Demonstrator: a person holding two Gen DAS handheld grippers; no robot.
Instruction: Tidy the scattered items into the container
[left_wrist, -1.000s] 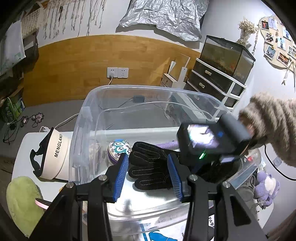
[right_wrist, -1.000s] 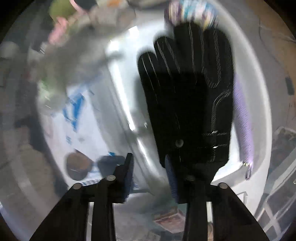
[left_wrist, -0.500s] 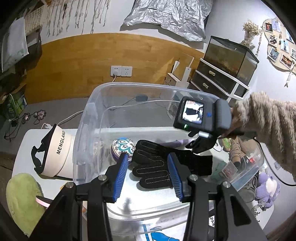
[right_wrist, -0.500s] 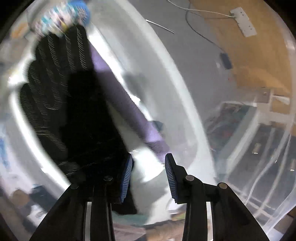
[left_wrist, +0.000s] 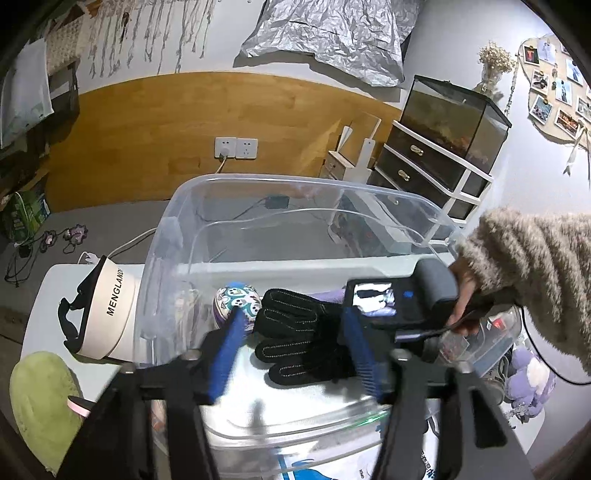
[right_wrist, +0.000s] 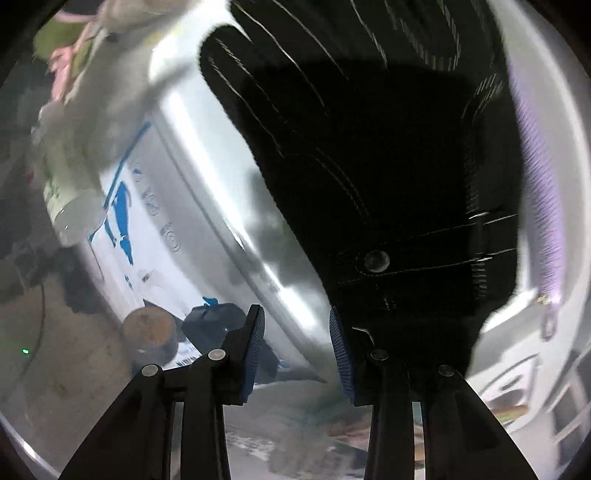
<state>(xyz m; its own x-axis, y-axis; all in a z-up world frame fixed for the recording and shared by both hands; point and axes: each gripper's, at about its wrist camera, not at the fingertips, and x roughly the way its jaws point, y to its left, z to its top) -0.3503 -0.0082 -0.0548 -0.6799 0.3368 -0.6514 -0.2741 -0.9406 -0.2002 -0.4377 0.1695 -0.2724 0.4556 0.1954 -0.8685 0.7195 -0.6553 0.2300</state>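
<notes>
right gripper hangs low inside the clear bin with its blue pads apart and nothing between them; the black gloves lie just beyond and to the right of its tips, flat on the bin floor, apparently already set down. in the left wrist view the gloves sit near the middle of the bin, next to a patterned ball on their left, with a purple strip along their far side. left gripper hovers over the near rim of the bin, its jaws also spread and empty.

judging from this, the glove drop-off step is at its end, and several things remain outside: a white visor on the table just left of the bin, and a green plush thing at the near left corner. the next move probably calls for lifting the right gripper clear of the bin wall without snagging the gloves, while the left gripper swings left to the visor, which likely needs a pinch on its brim or band.
</notes>
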